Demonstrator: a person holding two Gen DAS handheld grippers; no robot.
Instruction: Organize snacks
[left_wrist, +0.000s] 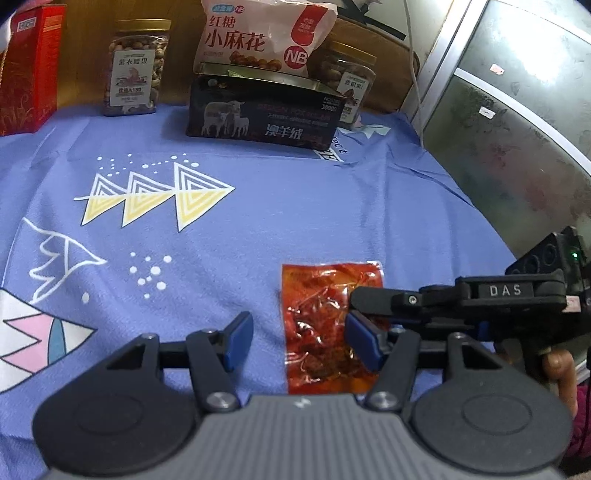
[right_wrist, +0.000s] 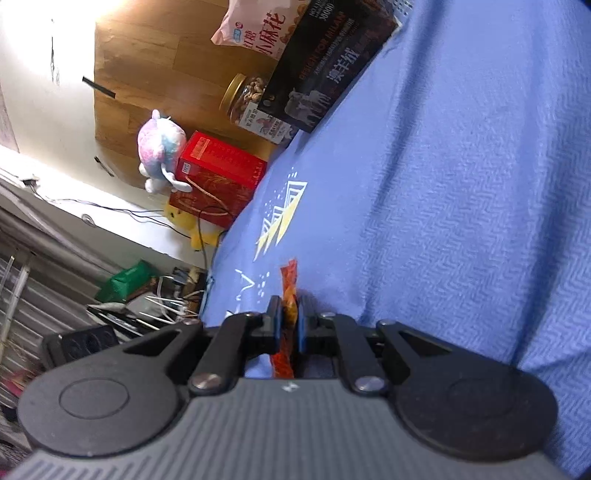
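The snack packet (left_wrist: 325, 325), a flat translucent red-orange pouch with dark pieces showing through its crinkled film, is lying on the blue printed cloth (left_wrist: 258, 221) covering the desk, just ahead of my left hand-held gripper (left_wrist: 299, 338) and a little to its right. Part of the pouch's right edge is being hidden by that gripper's right blue pad and by the right hand-held gripper (right_wrist: 287, 325), which is reaching in from the right. I am seeing the left jaws standing partly apart, clear of the film, with nothing between them. In the right wrist view the right jaws are pinching the packet's edge tightly, so I am only seeing a thin orange strip there. Far ahead of the left gripper a dark box (left_wrist: 262, 114) is carrying a pink bag (left_wrist: 266, 37), which is cut off at the top. A nut jar (left_wrist: 136, 70) is standing to the box's left, a second jar (left_wrist: 349, 85) is half hidden behind its right end, and a red carton (left_wrist: 29, 66) is running off the left edge.
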